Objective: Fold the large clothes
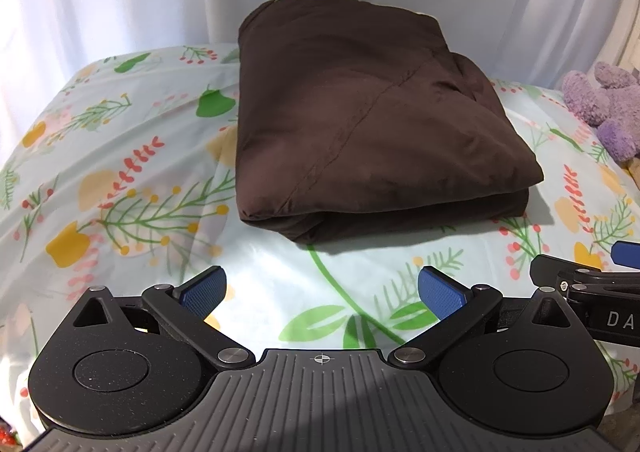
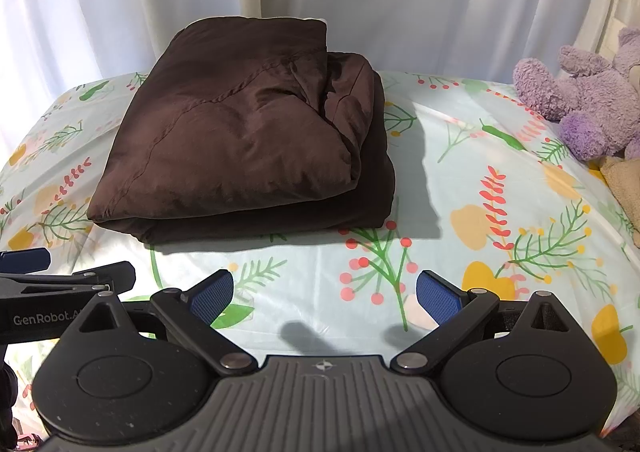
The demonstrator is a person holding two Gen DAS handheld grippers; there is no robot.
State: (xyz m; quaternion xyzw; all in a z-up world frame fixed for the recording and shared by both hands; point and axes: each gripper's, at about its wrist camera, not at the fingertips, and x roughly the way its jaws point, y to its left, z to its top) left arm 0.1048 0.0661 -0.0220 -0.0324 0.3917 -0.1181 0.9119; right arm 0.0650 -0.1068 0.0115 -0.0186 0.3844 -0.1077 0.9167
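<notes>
- Brown garment [image 1: 360,124] folded in a thick bundle mid-bed on the floral sheet [image 1: 132,188].
- Left gripper [image 1: 322,292] and right gripper [image 2: 325,294] spread wide, empty, near the bundle's front edge.
- Likely soft, light, slippery; best gripped at the front fold.

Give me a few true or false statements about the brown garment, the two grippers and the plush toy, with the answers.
1. The brown garment lies folded on the floral sheet. True.
2. The left gripper grips the garment. False: its fingers are open, short of it.
3. The right gripper is open and empty. True.
4. The purple plush toy sits on the garment. False: it lies apart, to the garment's right.
</notes>
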